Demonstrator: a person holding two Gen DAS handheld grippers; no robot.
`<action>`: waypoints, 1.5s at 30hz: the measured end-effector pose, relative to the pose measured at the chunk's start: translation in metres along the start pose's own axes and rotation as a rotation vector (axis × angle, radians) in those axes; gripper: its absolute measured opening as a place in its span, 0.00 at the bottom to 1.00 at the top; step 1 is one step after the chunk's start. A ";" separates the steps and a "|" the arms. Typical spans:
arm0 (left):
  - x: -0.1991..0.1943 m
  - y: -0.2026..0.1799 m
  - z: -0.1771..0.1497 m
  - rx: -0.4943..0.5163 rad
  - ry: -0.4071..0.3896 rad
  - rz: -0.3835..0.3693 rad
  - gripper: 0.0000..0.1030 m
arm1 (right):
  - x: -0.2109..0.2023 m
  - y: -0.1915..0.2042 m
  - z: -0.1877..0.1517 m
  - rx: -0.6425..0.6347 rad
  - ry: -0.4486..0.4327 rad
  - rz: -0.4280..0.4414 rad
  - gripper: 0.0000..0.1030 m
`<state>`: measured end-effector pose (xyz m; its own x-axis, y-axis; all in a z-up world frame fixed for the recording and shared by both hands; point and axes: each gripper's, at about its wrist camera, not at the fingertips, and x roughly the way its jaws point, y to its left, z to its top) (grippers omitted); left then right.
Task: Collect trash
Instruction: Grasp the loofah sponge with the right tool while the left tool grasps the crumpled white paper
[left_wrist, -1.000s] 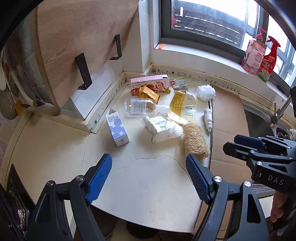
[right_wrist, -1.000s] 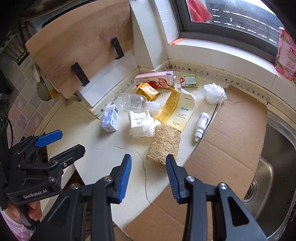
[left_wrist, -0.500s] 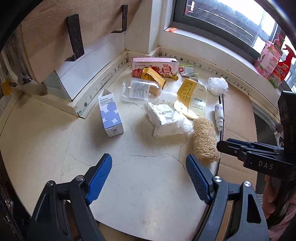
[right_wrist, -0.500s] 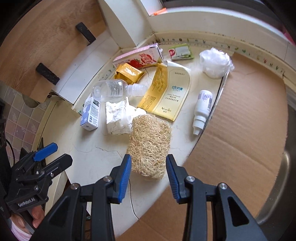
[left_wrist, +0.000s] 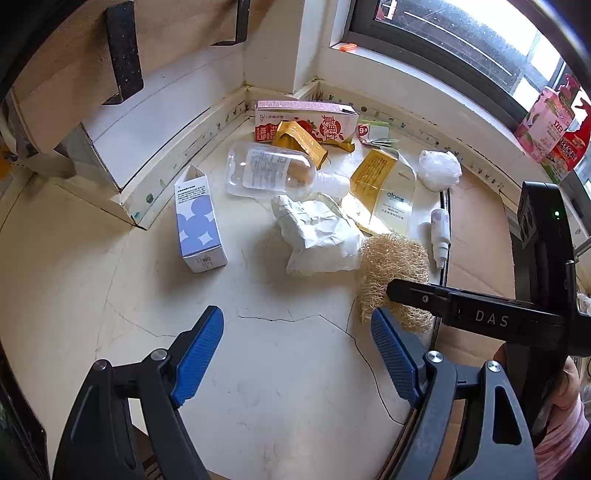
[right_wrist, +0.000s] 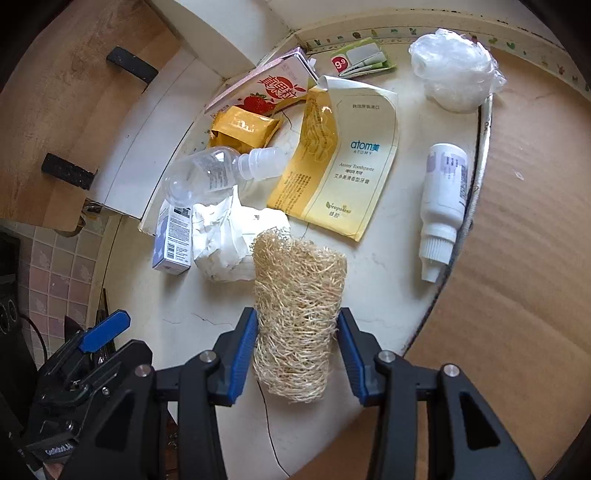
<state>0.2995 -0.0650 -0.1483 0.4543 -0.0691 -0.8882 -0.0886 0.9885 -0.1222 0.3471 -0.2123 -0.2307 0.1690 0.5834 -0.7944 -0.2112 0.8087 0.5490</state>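
Trash lies on a cream counter. A tan loofah sponge (right_wrist: 297, 317) lies between the open jaws of my right gripper (right_wrist: 297, 350); the blue pads sit at its sides, and I cannot tell whether they touch it. The loofah also shows in the left wrist view (left_wrist: 395, 273), with the right gripper (left_wrist: 472, 314) over it. My left gripper (left_wrist: 295, 354) is open and empty above bare counter. Near the loofah lie crumpled white paper (left_wrist: 317, 236), a clear plastic bottle (left_wrist: 273, 171), a blue-and-white carton (left_wrist: 197, 225), a yellow toothpaste pouch (right_wrist: 343, 162) and a small white bottle (right_wrist: 441, 199).
A strawberry juice carton (left_wrist: 306, 120), a yellow wrapper (left_wrist: 299, 142), a crumpled plastic bag (right_wrist: 456, 68) and a small green packet (right_wrist: 364, 59) lie toward the back wall. Brown cardboard (right_wrist: 524, 229) covers the right side. A wooden board (right_wrist: 66, 92) leans at the left. Spray bottles (left_wrist: 554, 125) stand on the windowsill.
Both grippers have moved forward toward the trash. My right gripper has come down around the loofah, which now lies between its jaws. My left gripper stays open.
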 end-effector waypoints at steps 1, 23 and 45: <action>0.001 0.000 0.001 0.000 0.001 0.002 0.78 | -0.001 0.002 0.000 -0.012 -0.006 -0.005 0.37; 0.083 -0.028 0.078 -0.082 0.127 -0.006 0.78 | -0.057 -0.034 0.003 0.025 -0.195 -0.039 0.32; 0.086 -0.048 0.055 -0.026 0.142 0.012 0.43 | -0.070 -0.027 -0.027 0.020 -0.214 -0.063 0.31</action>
<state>0.3916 -0.1113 -0.1940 0.3235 -0.0772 -0.9431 -0.1174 0.9857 -0.1210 0.3146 -0.2769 -0.1971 0.3817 0.5326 -0.7554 -0.1747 0.8441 0.5069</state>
